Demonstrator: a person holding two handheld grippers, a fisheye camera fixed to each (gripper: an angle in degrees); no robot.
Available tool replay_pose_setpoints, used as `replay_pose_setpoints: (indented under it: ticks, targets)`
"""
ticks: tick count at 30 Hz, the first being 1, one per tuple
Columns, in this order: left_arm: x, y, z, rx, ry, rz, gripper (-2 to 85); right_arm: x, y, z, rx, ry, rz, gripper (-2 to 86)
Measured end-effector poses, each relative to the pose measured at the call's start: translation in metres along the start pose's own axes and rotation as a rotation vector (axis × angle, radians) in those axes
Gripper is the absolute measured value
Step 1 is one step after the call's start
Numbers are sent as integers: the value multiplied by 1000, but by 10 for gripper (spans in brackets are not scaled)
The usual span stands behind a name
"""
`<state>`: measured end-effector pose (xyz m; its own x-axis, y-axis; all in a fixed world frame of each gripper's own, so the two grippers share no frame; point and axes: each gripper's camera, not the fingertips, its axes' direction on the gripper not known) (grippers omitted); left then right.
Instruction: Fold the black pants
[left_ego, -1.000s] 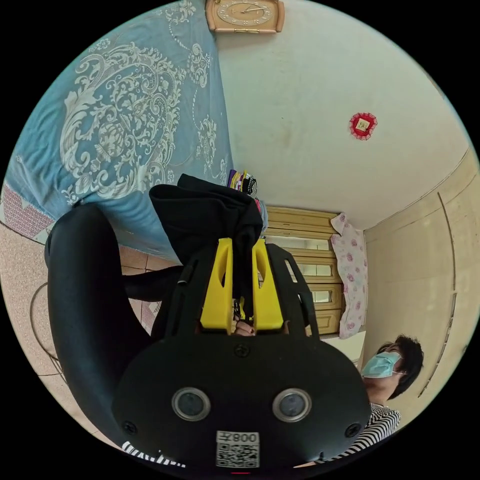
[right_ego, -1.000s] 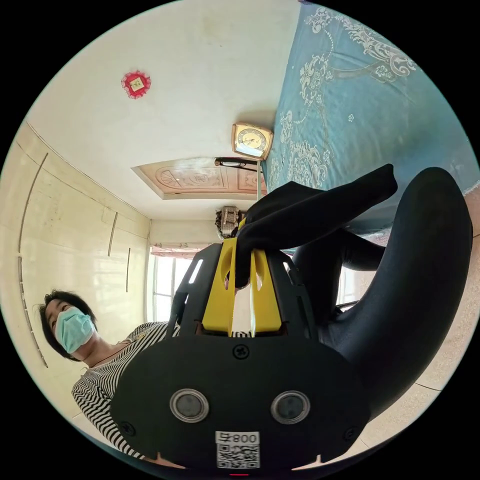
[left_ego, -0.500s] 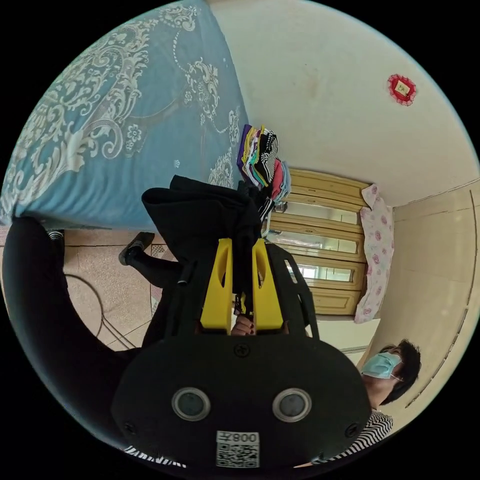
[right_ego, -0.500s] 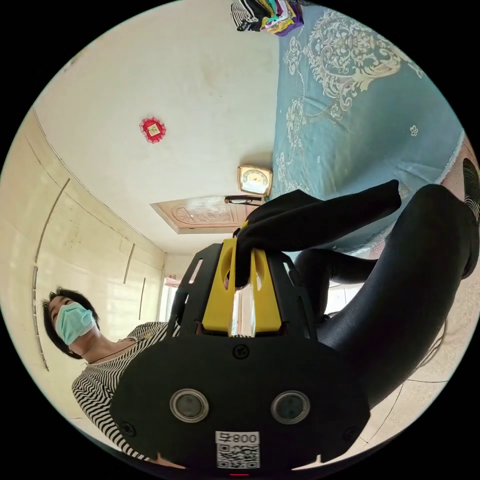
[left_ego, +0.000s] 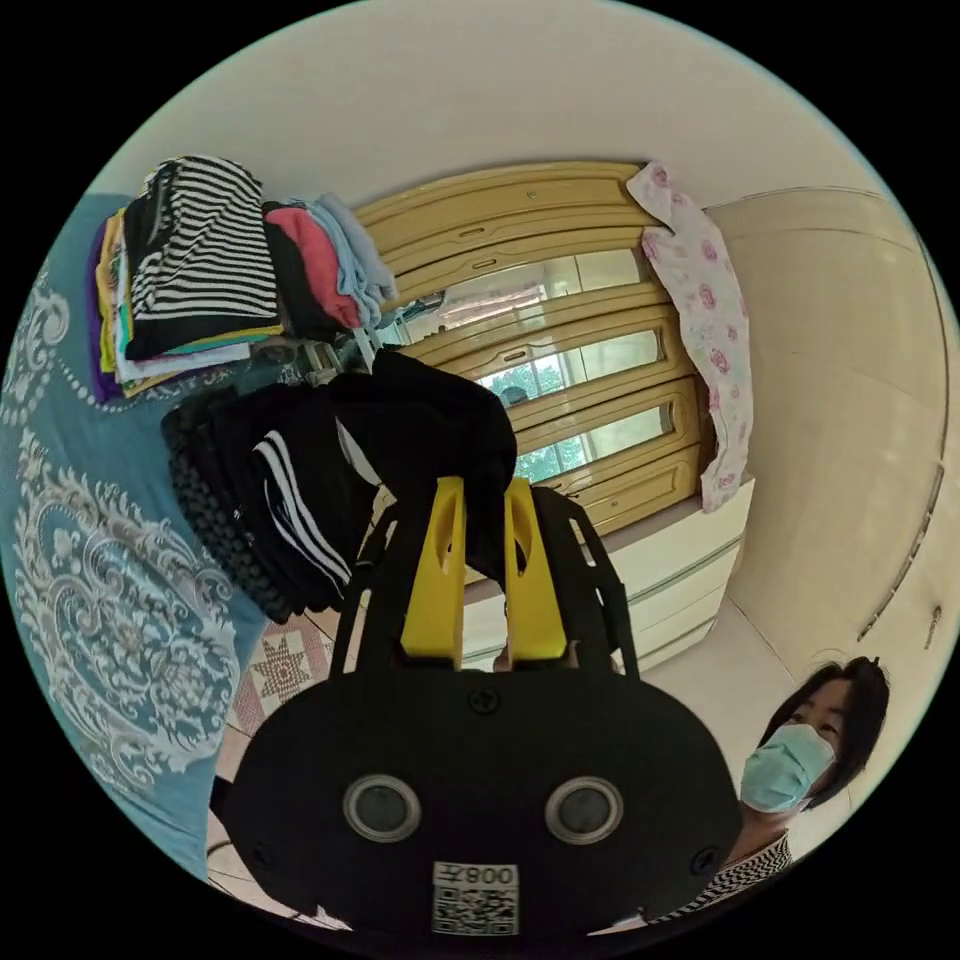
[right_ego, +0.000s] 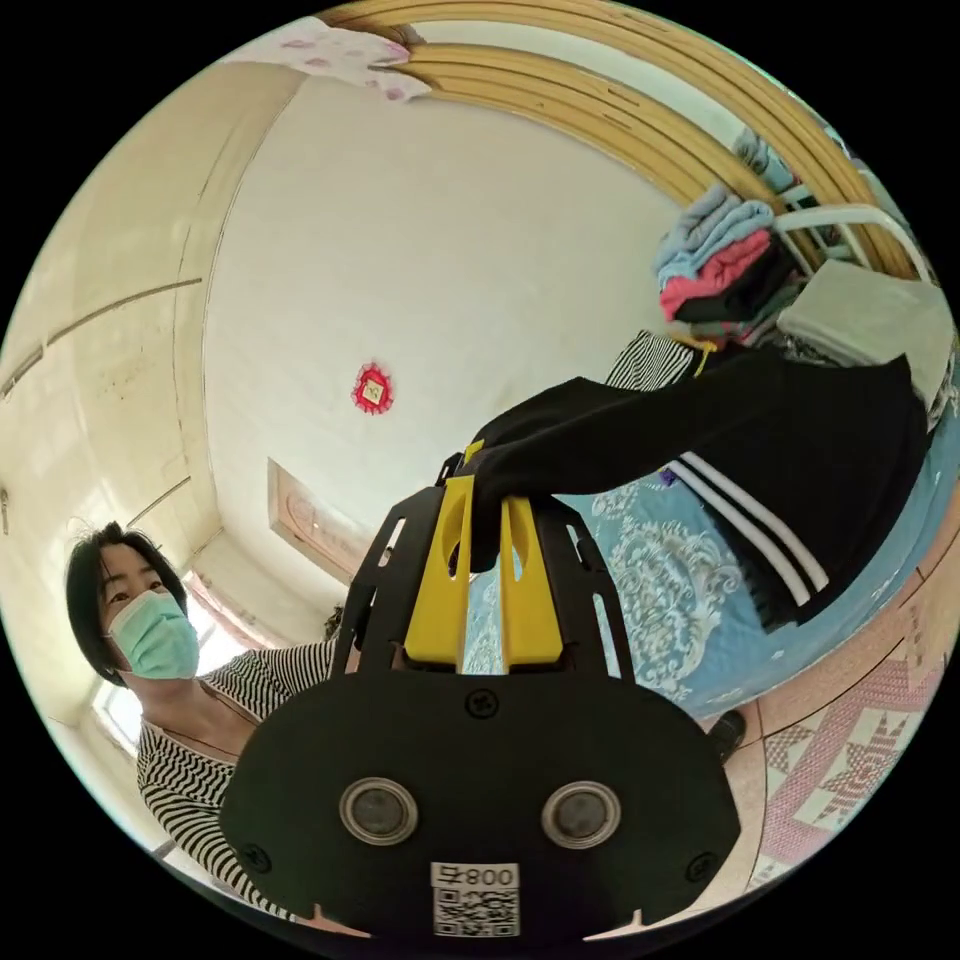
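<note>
Hanging between both tools, the black fabric pants with white side stripes (right_ego: 800, 470) are clamped by the left hand-held gripper (left_ego: 482, 500) and right hand-held gripper (right_ego: 484, 505), beside stacked folded clothes (left_ego: 190, 275) on the blue patterned bed (left_ego: 90, 560).

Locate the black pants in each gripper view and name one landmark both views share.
Left gripper view: the black pants sit at centre, bunched above the yellow jaws, which pinch them.
Right gripper view: the black pants stretch from the jaws at centre to the right edge, white stripes showing.
Shared landmark: the stack of folded clothes on the blue bedspread.
</note>
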<state>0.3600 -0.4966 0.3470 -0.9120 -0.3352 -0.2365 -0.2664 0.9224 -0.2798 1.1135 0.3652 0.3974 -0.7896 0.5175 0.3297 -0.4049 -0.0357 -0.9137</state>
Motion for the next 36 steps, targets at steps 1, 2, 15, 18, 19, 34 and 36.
replay_pose_setpoints:
  ticks: [1, 2, 15, 18, 19, 34, 36]
  targets:
    - [-24, -18, 15, -39, -36, 10, 68, 0, -3, -3, 8, 19, 1, 9]
    - [-54, -30, 27, -71, -112, -2, 68, 5, -7, -8, 18, 55, 24, 9]
    - [-349, 39, -83, -221, -244, -262, 14, 69, 89, 10, 69, 136, 405, 25]
    - [-385, 58, -117, -235, -208, -270, 8, 37, 99, 3, 128, 133, 389, 38]
    - [-400, 68, -129, -242, -195, -283, 7, 31, 102, 2, 138, 135, 390, 41]
    - [-558, 171, -301, -200, -168, -413, 3, -182, 131, 22, 176, 379, 135, 6]
    - [-572, 169, -312, -212, -169, -383, 3, -217, 90, 58, 77, 465, 16, 3]
